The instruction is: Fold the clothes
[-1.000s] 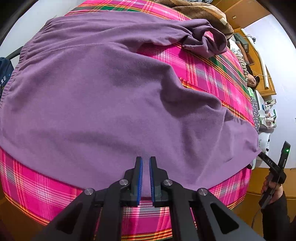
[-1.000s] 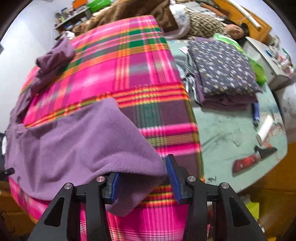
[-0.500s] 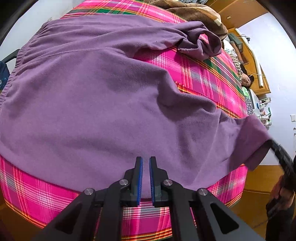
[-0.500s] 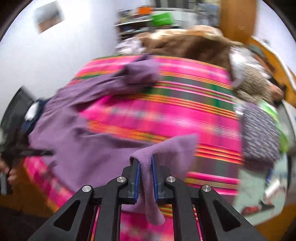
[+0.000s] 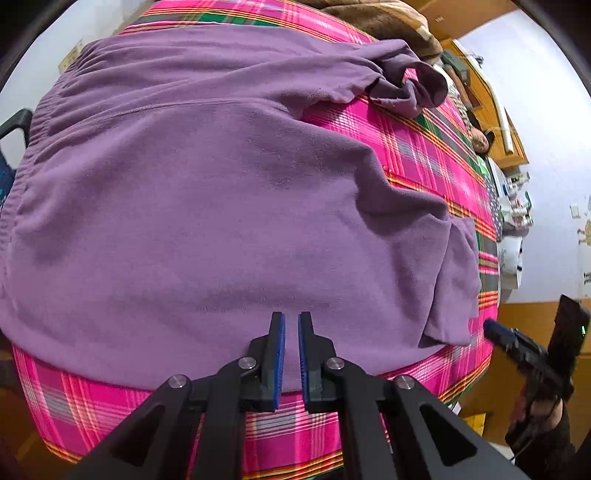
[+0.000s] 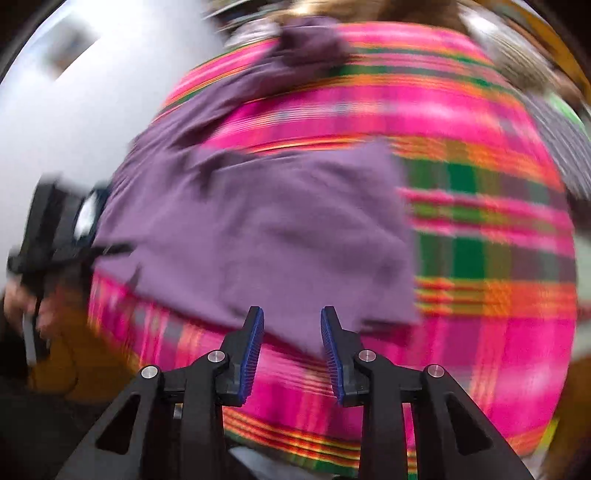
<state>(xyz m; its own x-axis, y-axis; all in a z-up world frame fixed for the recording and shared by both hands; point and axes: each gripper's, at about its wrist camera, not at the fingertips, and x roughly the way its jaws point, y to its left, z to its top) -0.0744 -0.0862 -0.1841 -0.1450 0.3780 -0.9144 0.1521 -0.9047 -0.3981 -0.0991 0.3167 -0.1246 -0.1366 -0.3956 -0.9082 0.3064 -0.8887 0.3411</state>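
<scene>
Two grippers are in my views, and neither has cloth in it. My left gripper (image 5: 288, 332) hovers above the near hem of the purple fleece garment (image 5: 221, 206), its blue-padded jaws drawn almost together with only a thin slit between them and nothing caught in that slit. My right gripper (image 6: 291, 332) has just been opening: its jaws stand apart, with no fabric pinched between the pads, and the garment (image 6: 258, 236) lies below and beyond them.

The garment is spread across the pink plaid blanket with green and orange stripes (image 5: 436, 158), covering most of the left and middle of it. Its near right corner is doubled back on itself, making a small flap (image 5: 454, 280) that rests on the rest of the fleece close to the blanket's near edge. At the far side one purple sleeve (image 5: 406, 81) lies bunched and rumpled. Beyond that sits a brown fuzzy blanket (image 5: 399, 22).

In the left wrist view I can see the right gripper (image 5: 496, 329) just beside the folded flap, off the blanket's right edge, with the hand (image 5: 535, 413) holding its handle lower down. The right wrist view is heavily smeared, so finer detail there is beyond me.
</scene>
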